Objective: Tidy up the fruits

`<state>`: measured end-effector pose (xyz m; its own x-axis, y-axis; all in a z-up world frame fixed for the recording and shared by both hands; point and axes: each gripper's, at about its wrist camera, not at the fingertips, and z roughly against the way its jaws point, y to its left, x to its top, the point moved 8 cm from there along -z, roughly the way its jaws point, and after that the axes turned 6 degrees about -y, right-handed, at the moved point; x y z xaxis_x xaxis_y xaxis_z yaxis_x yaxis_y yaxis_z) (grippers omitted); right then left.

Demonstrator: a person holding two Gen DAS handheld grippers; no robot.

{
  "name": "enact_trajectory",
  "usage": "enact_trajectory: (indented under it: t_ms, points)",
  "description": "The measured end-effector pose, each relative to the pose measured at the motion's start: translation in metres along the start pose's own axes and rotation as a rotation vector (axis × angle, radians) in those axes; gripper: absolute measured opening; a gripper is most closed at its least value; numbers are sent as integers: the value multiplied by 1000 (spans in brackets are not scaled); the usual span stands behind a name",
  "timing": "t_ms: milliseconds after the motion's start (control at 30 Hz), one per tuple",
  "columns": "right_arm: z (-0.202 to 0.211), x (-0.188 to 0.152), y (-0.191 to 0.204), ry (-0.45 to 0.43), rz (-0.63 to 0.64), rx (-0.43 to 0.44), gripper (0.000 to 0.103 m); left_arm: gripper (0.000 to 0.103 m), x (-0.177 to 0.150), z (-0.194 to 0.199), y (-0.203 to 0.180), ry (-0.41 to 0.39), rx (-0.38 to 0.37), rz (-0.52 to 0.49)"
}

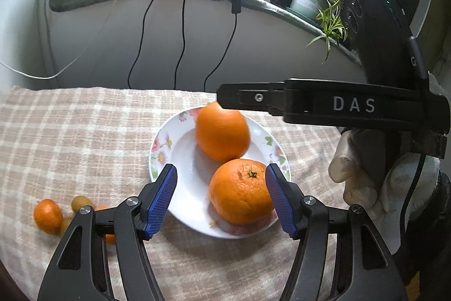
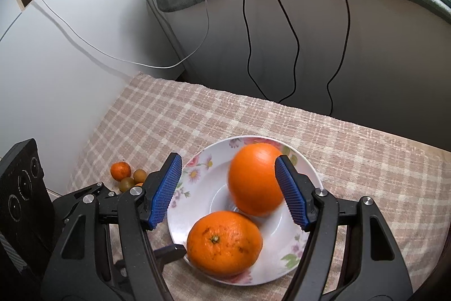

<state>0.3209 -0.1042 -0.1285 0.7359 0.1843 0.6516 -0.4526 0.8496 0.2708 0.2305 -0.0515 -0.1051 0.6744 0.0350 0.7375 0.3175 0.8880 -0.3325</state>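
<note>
Half hidden behind the left gripper [image 1: 221, 199]: small orange and greenish fruits [image 1: 48, 215], left of the plate. Blurred: far smooth orange [image 2: 255, 179], between the spread blue pads of the right gripper [image 2: 228, 192], contact unclear. Near dimpled orange [image 1: 241, 191] on white floral plate [image 1: 180, 148]; left jaws spread, gripping nothing. Checked beige cloth [image 2: 169, 114], grey wall behind.

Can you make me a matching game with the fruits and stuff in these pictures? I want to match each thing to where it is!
Things:
1. two big oranges
2. small fruits
3. potted plant
4. flowered plate

Places:
A. on the checked cloth, under the oranges
B. up on the ledge
C. on the plate
D. on the cloth beside the plate

Pairs: 1-C, 2-D, 3-B, 4-A
</note>
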Motion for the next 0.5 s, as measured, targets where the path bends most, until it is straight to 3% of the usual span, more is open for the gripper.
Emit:
enact_trajectory:
  t_ms: [500]
  points:
    - [45,-7,37,-119,77,16,75,64,-8,60,24,-106,114,-40]
